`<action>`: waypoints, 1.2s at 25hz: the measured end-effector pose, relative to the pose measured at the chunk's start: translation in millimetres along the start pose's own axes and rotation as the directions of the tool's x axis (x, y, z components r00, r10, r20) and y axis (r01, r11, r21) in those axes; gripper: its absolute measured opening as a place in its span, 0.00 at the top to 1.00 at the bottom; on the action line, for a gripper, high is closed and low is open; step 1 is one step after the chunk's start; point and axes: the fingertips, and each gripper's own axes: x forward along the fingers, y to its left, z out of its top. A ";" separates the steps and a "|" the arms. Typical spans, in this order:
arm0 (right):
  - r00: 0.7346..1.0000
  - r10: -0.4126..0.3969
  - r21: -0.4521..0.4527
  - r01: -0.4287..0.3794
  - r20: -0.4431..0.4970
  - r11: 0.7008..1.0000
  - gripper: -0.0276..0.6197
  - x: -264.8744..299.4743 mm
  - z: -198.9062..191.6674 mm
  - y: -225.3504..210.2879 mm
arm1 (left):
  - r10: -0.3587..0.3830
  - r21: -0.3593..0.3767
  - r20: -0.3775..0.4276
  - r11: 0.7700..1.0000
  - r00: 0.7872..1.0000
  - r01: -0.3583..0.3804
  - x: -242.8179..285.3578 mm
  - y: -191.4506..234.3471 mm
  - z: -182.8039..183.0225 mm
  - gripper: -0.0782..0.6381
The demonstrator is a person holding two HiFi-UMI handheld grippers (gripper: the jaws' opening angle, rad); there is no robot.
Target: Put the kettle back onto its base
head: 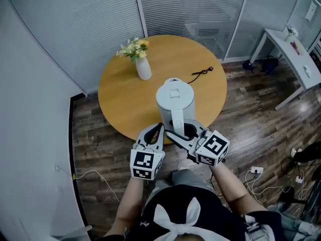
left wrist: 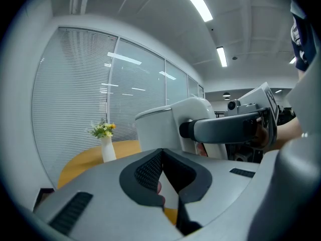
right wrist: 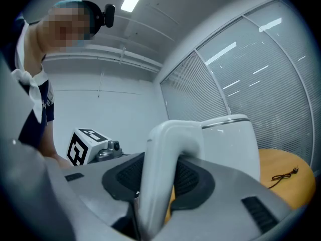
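Right gripper (head: 183, 131) jaws clamping kettle (head: 174, 100), round wooden table (head: 120, 92)

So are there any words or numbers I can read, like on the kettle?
None can be read.
The kettle is plain white.
The left cube and right cube show only black-and-white square patterns, not letters.

Office room with a dark wood plank floor (head: 251, 129). Round light-wood table (head: 120, 99) at centre. Behind it, glass partition walls covered by closed white blinds (head: 195, 9). White desk (head: 296, 59) at far right. White power strip (head: 256, 170) with cables lying on the floor. Overhead, long ceiling strip lights (left wrist: 198, 1), lit.
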 end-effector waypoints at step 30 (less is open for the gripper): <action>0.997 0.040 -0.040 -0.037 0.059 0.998 0.73 47.2 72.1 -130.8 | 0.010 -0.055 -0.012 0.998 1.000 -0.010 91.5 36.3 16.8 0.86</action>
